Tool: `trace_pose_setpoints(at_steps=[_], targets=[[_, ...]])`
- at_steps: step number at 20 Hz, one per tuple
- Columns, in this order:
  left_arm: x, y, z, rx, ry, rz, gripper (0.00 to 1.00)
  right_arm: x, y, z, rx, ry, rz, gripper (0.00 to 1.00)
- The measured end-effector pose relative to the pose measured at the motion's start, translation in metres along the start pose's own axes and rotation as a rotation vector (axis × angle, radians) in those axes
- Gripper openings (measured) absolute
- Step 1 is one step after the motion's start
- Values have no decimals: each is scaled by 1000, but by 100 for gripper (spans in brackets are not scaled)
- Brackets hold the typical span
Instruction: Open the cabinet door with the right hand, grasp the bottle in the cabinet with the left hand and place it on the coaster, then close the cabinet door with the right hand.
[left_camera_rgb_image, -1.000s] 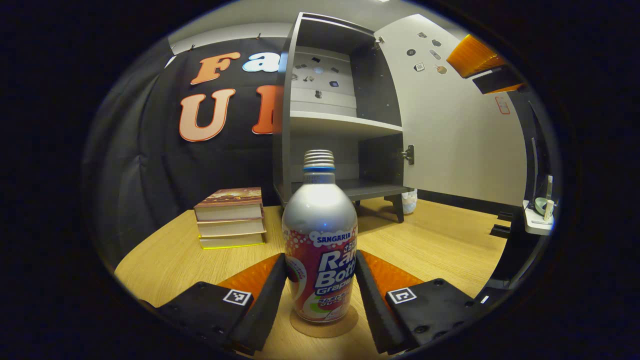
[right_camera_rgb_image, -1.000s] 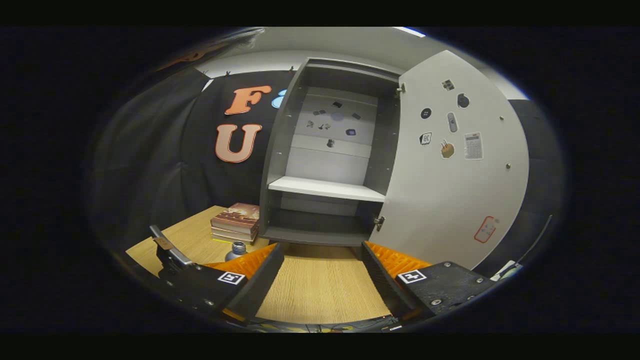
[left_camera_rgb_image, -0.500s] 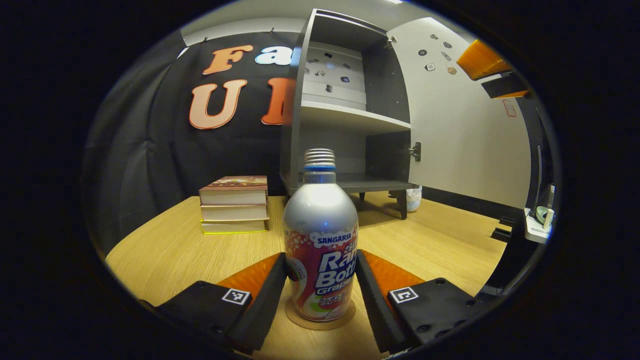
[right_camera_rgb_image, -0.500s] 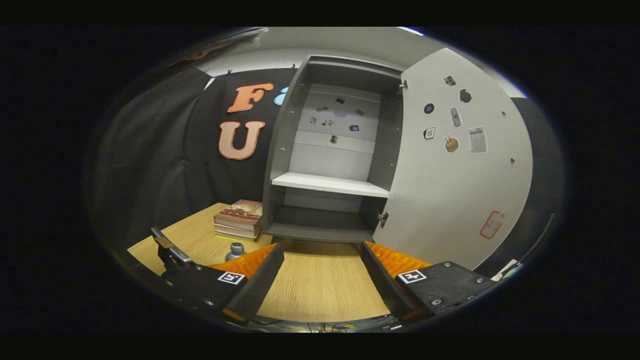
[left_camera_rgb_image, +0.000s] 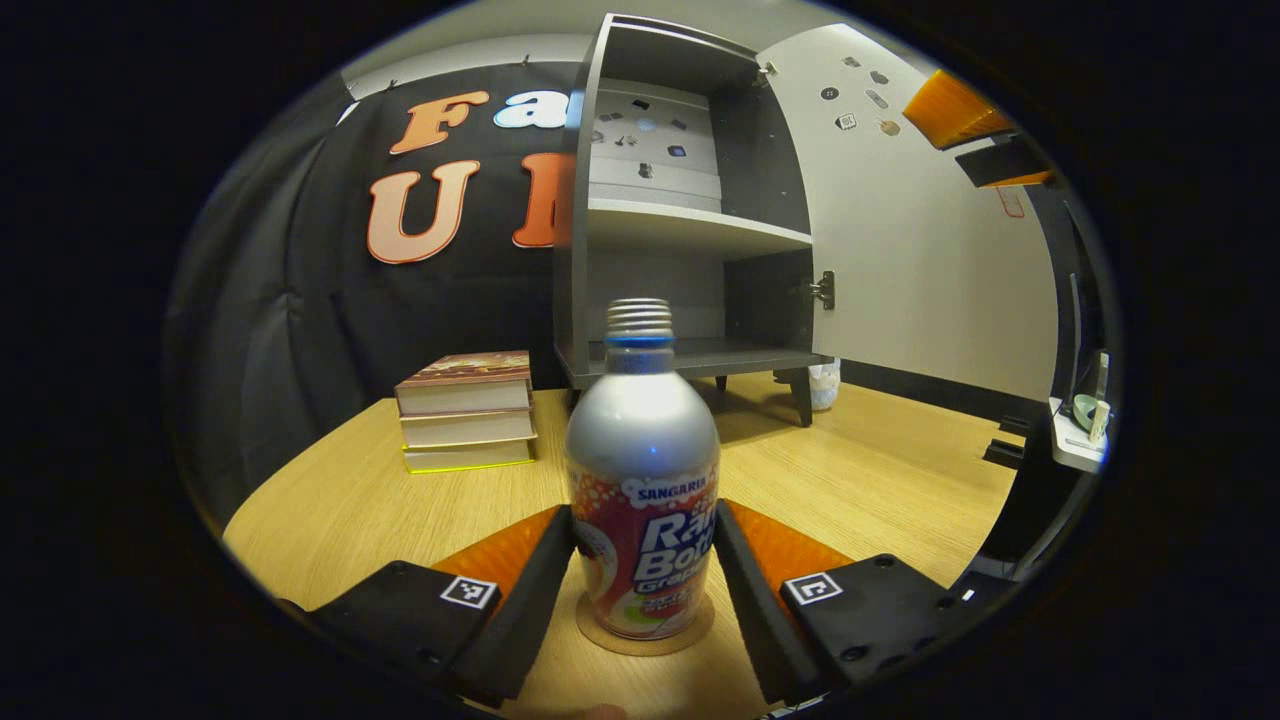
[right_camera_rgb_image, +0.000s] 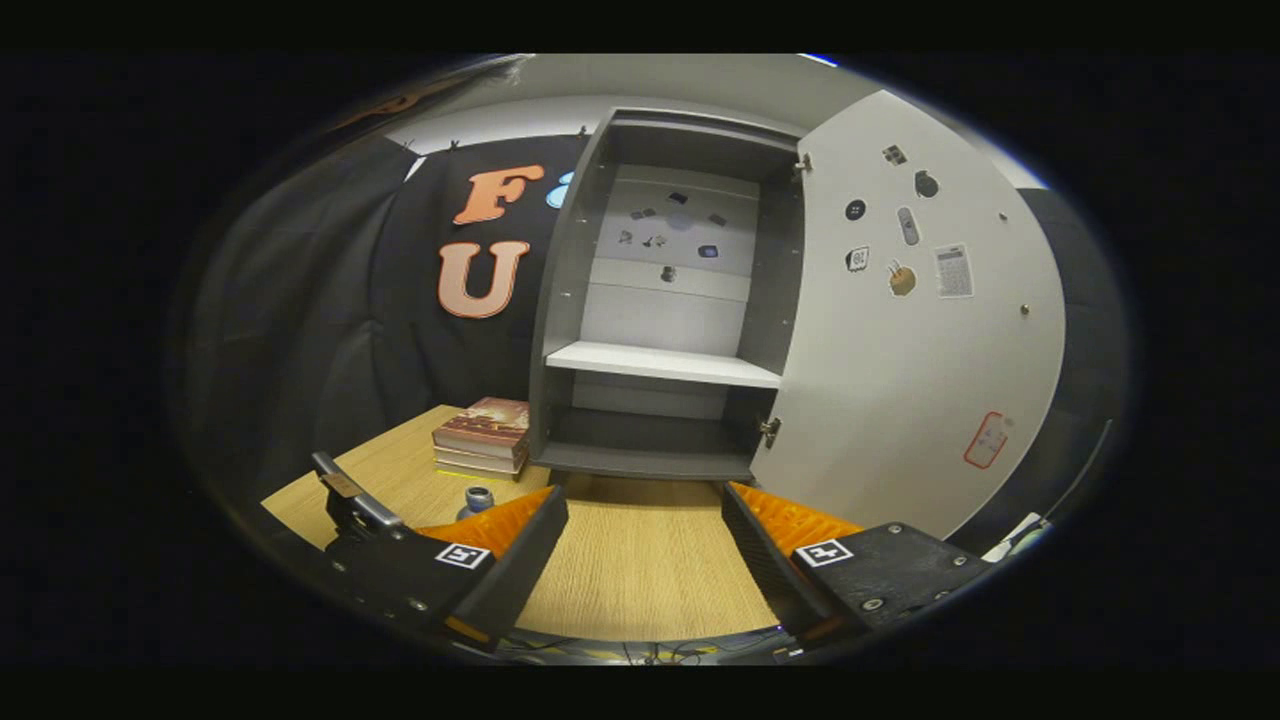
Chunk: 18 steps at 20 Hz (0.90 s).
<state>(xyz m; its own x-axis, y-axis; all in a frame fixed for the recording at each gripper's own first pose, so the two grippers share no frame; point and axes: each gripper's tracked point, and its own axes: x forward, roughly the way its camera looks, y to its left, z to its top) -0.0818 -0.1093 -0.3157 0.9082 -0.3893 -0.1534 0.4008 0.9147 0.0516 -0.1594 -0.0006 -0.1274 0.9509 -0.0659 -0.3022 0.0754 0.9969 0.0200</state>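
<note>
A silver bottle (left_camera_rgb_image: 643, 450) with a red and blue label stands upright on a round brown coaster (left_camera_rgb_image: 645, 640) on the wooden table. My left gripper (left_camera_rgb_image: 643, 520) is shut on its lower body, one finger against each side. Behind it the grey cabinet (left_camera_rgb_image: 690, 225) stands with its white door (left_camera_rgb_image: 920, 260) swung wide to the right, shelves bare. My right gripper (right_camera_rgb_image: 645, 500) hovers open over the table in front of the cabinet (right_camera_rgb_image: 660, 360), nothing between its fingers. The bottle's cap (right_camera_rgb_image: 478, 497) peeks out beside its left finger. The right gripper (left_camera_rgb_image: 965, 125) also appears high at the right.
A stack of three books (left_camera_rgb_image: 465, 410) lies on the table left of the cabinet. The table's edge (left_camera_rgb_image: 1000, 480) runs along the right, with a small white stand (left_camera_rgb_image: 1080, 440) past it. The open door (right_camera_rgb_image: 900, 380) juts out on the right side.
The left gripper has shifted slightly with the bottle still on the coaster. The right gripper has barely drifted and stays open. The door has not moved.
</note>
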Motion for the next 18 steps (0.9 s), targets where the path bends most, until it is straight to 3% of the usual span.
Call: trace_pose_setpoints(at_steps=[9,14,18], targets=[[11,-2,50,30,-70,-29,93,-26,-16,24,5,-41,-73,95],[11,-1,104,18,-131,-40,93,-56,-49,52,6,-97,-180,95],[1,2,152,4,-173,-11,93,-69,-87,69,7,-137,-224,95]])
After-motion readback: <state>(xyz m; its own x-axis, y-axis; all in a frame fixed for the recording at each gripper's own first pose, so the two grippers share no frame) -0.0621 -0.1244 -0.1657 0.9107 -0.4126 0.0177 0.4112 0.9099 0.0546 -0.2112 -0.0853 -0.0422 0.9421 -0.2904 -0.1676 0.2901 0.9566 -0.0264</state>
